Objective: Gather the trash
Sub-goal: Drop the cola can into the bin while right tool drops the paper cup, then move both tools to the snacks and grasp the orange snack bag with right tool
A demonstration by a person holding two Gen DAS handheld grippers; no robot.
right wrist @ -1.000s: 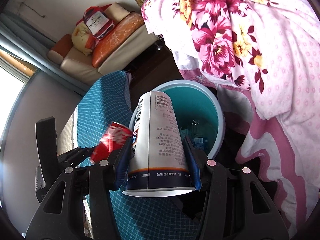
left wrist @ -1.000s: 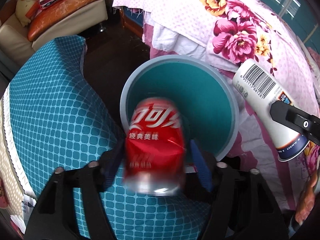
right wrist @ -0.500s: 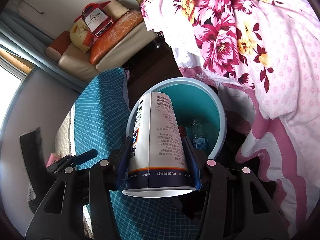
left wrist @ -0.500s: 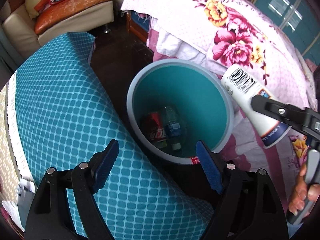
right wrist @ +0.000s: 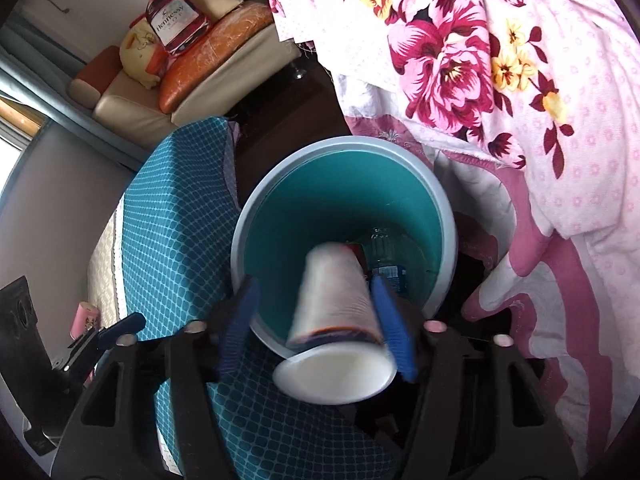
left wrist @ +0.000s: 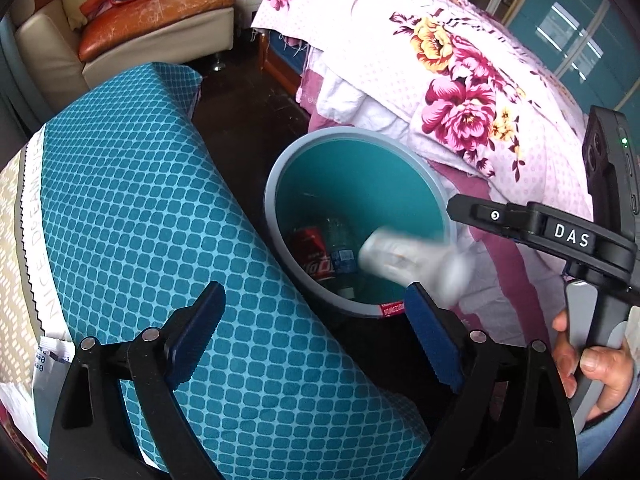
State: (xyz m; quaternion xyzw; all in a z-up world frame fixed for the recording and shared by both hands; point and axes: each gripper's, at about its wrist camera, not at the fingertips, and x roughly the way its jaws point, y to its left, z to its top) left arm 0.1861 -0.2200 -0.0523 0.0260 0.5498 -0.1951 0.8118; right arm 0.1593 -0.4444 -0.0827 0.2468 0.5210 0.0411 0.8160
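Note:
A teal bin with a grey rim [left wrist: 276,184] [right wrist: 240,240] stands on the floor between a teal cushion and a bed. In it lie a red cola can [left wrist: 314,254] and a clear plastic bottle [left wrist: 340,248] [right wrist: 386,270]. A white paper cup [left wrist: 412,262] [right wrist: 340,328] is blurred, falling free over the bin's mouth. My left gripper [left wrist: 316,334] is open and empty just before the bin. My right gripper [right wrist: 316,326] is open, its blue pads [right wrist: 240,320] spread wider than the cup, above the bin's near rim.
A teal patterned cushion [left wrist: 140,220] [right wrist: 176,220] flanks the bin on the left. A bed with a pink floral quilt [left wrist: 460,92] [right wrist: 520,80] is on the right. A beige sofa [left wrist: 132,36] with orange cushions stands at the back. Dark floor lies between.
My left gripper let go of the cola can, which now lies in the bin. My right gripper has opened and the paper cup is dropping out of it towards the bin.

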